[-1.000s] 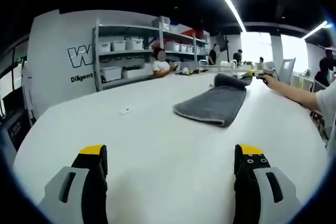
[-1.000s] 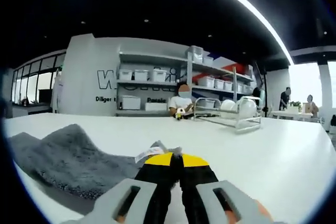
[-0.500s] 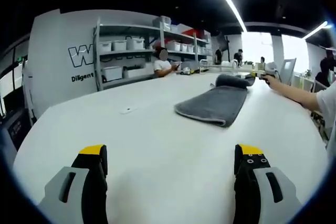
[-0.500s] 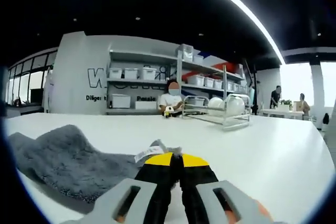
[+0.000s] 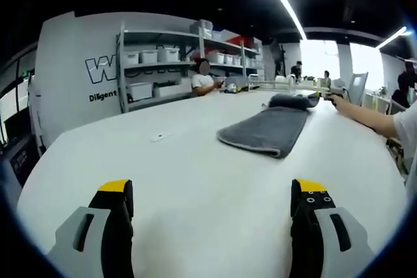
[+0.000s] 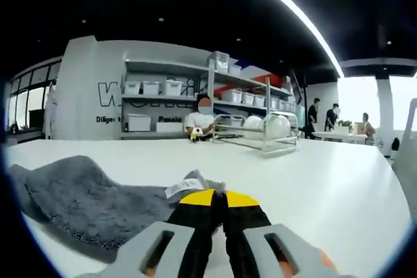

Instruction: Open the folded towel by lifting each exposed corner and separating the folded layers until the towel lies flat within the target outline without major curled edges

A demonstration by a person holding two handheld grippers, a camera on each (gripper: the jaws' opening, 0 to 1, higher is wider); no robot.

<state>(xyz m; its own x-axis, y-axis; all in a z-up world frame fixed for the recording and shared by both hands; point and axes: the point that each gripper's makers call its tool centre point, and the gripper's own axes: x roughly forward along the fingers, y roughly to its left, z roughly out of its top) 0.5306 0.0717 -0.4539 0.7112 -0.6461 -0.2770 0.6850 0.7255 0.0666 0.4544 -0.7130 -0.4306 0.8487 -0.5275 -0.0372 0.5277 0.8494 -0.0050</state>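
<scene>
Two grippers: working one grey towel (image 5: pixel 267 129), folded and lying on the white counter (image 5: pixel 176 174).
Right gripper (image 6: pixel 214 200): pinching with jaws closed tight on the towel corner bearing the white label (image 6: pixel 177 190), low over the counter.
Left gripper (image 5: pixel 212 194): hovering with jaws spread wide and holding nothing, well apart from the towel.
Towel position: lying well ahead of the left gripper, folded edge facing it, far end bunching up beside the right gripper (image 5: pixel 324 93) and the person's forearm (image 5: pixel 365 116).
Layers: possibly clamping more than one layer at the pinched corner; hard to tell, jaws hiding the cloth there.
Target outline: not making out any marking on the counter.
Risk, double grab: lifting both layers together and dragging the whole towel instead of peeling it open.
Risk, slip: losing the corner if gripping only the thin label edge and pulling fast.
Risk, sliding: skating the towel across the smooth counter, with nothing pinning the near fold while the left gripper is idling far off.
Risk, curl: leaving the bunched far end rolled under when laying the layer down.
Bystander items: dish rack (image 6: pixel 251 136) standing well behind, not threatening the move.
</scene>
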